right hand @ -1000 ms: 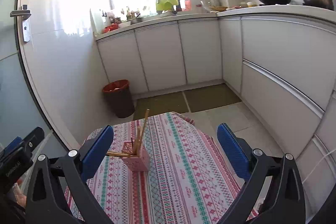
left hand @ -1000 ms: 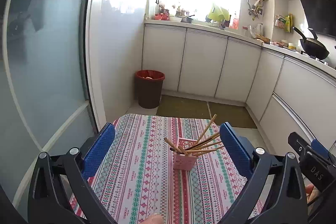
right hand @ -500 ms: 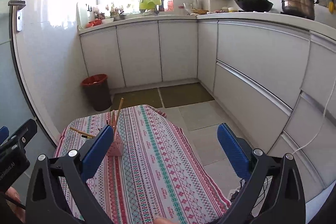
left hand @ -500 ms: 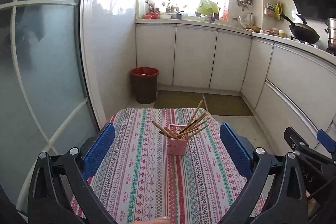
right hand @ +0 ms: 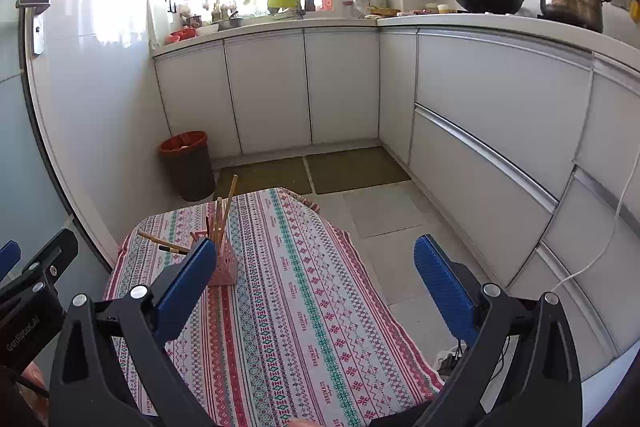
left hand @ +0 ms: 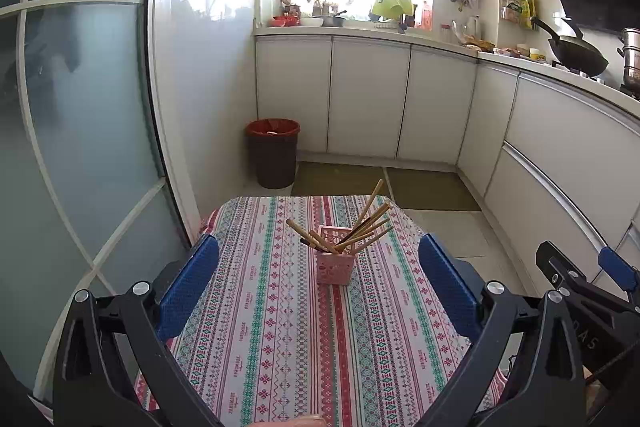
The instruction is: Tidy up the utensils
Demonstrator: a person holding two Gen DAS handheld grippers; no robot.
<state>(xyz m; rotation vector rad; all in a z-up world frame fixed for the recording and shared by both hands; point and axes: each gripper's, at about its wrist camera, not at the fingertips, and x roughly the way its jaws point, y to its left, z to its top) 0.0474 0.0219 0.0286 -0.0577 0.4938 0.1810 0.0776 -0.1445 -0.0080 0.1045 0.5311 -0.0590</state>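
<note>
A pink perforated holder (left hand: 336, 263) stands upright on the patterned tablecloth (left hand: 280, 327), with several wooden chopsticks (left hand: 362, 223) fanned out of it. My left gripper (left hand: 320, 279) is open and empty, held above the near part of the table, with the holder between its blue pads (left hand: 188, 283) farther off. In the right wrist view the holder (right hand: 222, 263) stands at the left, partly behind the left pad (right hand: 186, 291). My right gripper (right hand: 316, 291) is open and empty, to the right of the holder.
A red-lined bin (left hand: 273, 153) stands on the floor beyond the table. A glass door (left hand: 80, 147) is at the left. White cabinets (left hand: 368, 99) run along the back and right. A wok (right hand: 486, 1) and steel pot (right hand: 570, 1) sit on the counter.
Both grippers have pulled back and risen from the table, so the holder looks smaller and farther off. Both stay open and empty. The holder and chopsticks have not moved.
</note>
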